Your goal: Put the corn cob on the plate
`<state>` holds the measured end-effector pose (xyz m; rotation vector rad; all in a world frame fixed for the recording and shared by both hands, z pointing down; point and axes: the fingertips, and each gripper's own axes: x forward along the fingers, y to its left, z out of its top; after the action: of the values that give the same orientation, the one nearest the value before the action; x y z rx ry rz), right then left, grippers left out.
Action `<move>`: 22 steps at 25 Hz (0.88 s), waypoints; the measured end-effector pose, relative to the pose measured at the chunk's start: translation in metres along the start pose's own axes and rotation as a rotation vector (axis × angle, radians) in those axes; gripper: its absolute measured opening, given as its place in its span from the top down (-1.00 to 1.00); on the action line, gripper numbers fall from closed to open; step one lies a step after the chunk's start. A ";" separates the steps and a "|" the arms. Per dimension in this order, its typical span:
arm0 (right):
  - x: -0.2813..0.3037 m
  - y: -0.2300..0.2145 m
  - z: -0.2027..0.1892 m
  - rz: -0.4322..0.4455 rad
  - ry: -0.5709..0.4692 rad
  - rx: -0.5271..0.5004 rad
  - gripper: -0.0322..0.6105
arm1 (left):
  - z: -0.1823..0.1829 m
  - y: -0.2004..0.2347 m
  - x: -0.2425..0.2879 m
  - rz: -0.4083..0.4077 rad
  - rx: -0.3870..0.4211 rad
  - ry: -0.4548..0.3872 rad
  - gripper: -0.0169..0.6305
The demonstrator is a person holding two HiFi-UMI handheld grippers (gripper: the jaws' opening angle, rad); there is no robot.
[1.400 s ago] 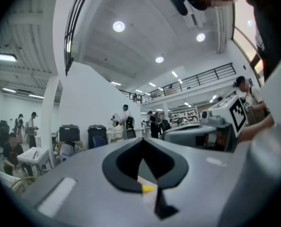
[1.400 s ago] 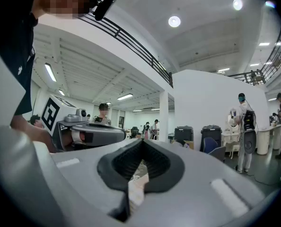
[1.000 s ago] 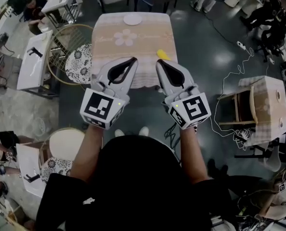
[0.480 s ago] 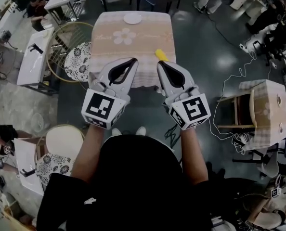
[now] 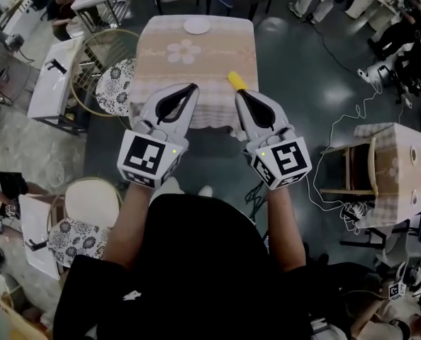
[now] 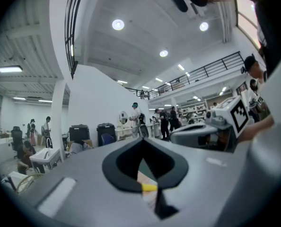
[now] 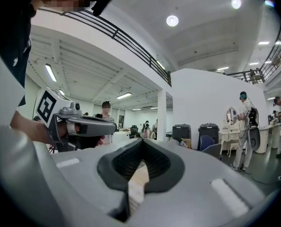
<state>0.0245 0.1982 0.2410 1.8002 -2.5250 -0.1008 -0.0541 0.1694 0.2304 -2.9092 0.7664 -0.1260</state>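
Observation:
A yellow corn cob [image 5: 237, 81] lies near the front right edge of the cloth-covered table [image 5: 196, 69]. A white plate [image 5: 194, 26] sits at the table's far edge. My left gripper [image 5: 195, 87] is held level over the table's near edge, shut and empty. My right gripper [image 5: 239, 93] is beside it, shut and empty, its tips just short of the corn cob. In the left gripper view the jaws [image 6: 141, 139] meet, and a bit of the corn cob [image 6: 148, 187] shows through the gap below them. In the right gripper view the jaws [image 7: 141, 141] also meet.
A wicker chair [image 5: 97, 62] with a patterned cushion stands left of the table, and white desks [image 5: 53, 83] further left. A small cloth-covered stand [image 5: 391, 154] and floor cables [image 5: 338, 119] are at the right. People stand around the room's edges.
Both grippers have edged a little forward and lower toward the table, staying shut. The corn cob and the plate have not moved.

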 end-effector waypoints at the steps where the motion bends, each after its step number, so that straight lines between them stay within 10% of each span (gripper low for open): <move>1: -0.002 -0.001 0.000 -0.001 -0.003 0.003 0.89 | 0.000 0.000 0.000 0.005 -0.004 0.002 0.92; 22: 0.030 -0.019 -0.017 0.002 0.026 0.020 0.89 | -0.017 0.031 0.024 0.010 -0.018 0.016 0.92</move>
<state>0.0334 0.1628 0.2566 1.7942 -2.5189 -0.0514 -0.0501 0.1292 0.2440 -2.9248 0.7880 -0.1428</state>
